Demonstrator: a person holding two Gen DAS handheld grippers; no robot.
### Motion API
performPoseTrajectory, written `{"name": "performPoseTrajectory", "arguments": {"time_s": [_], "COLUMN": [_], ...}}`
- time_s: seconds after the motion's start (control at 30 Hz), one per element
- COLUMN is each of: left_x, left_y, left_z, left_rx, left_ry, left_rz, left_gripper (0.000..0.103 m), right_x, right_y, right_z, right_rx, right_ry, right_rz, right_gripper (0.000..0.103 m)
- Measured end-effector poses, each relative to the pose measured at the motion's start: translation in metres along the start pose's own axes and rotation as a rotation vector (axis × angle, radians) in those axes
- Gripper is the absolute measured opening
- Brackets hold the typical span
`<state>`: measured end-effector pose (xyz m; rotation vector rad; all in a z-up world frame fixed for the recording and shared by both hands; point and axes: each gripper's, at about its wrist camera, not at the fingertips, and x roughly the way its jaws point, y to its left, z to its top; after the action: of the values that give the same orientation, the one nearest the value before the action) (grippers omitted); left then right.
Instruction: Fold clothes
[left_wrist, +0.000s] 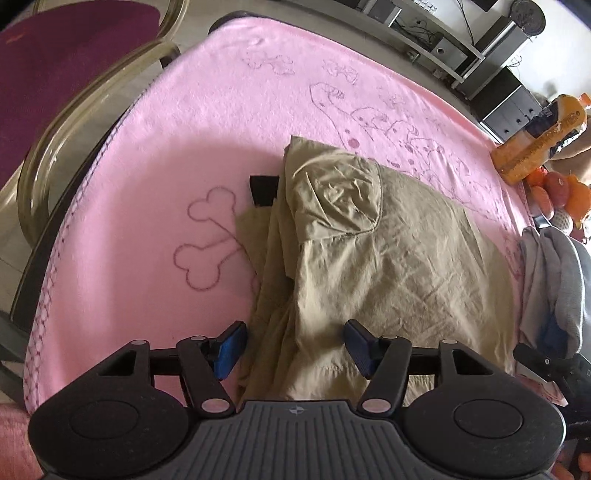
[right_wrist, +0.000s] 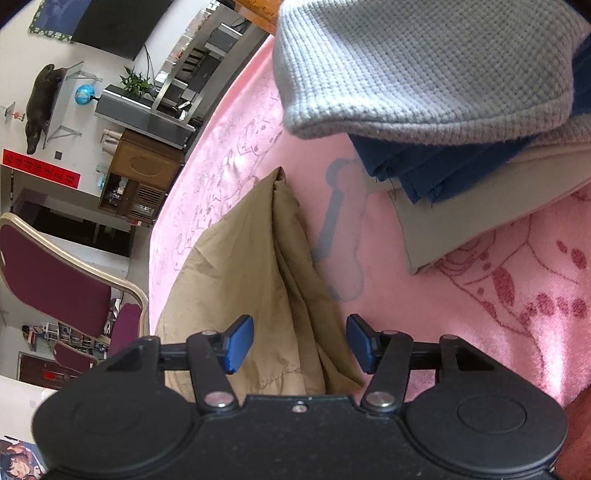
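Fingers of both grippers gape over khaki garment (left_wrist: 388, 258).

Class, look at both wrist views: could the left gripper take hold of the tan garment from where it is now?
Probably yes. The left gripper is open with the tan garment lying between and ahead of its fingers on the pink blanket; nothing sits in between.

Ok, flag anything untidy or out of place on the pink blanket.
The khaki garment is only roughly folded: wrinkled, its layers uneven at the left edge, with a black piece poking out from under it there. Nothing looks spilled or damaged.
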<state>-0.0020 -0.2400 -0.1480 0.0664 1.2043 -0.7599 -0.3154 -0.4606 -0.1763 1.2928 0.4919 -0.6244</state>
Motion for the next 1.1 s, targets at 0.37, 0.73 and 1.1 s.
{"name": "performPoseTrajectory", "arguments": {"time_s": [0.37,0.73,1.1], "left_x": [-0.002,-0.001,-0.027], "left_y": [-0.004,-0.005,-0.046], "left_z": [-0.008,-0.008,-0.034], "left_rx": [0.023,0.028,0.272], "left_ry": [-0.044,-0.044,-0.195], "left_rz": [0.020,0.019,0.117], "left_gripper": [0.042,0.046,0.013], "right_x": [0.008,0.015,0.006], "right_y": [-0.022,-0.008,0.088], "right_z": [0.007,0.000,-0.030], "right_rx": [0.109,0.016,-0.482], "right_ry": [0.044,0.015,-0.111], "right_rz": [0.068,0.089,-0.192], "right_gripper": [0.042,0.049,0.005]}}
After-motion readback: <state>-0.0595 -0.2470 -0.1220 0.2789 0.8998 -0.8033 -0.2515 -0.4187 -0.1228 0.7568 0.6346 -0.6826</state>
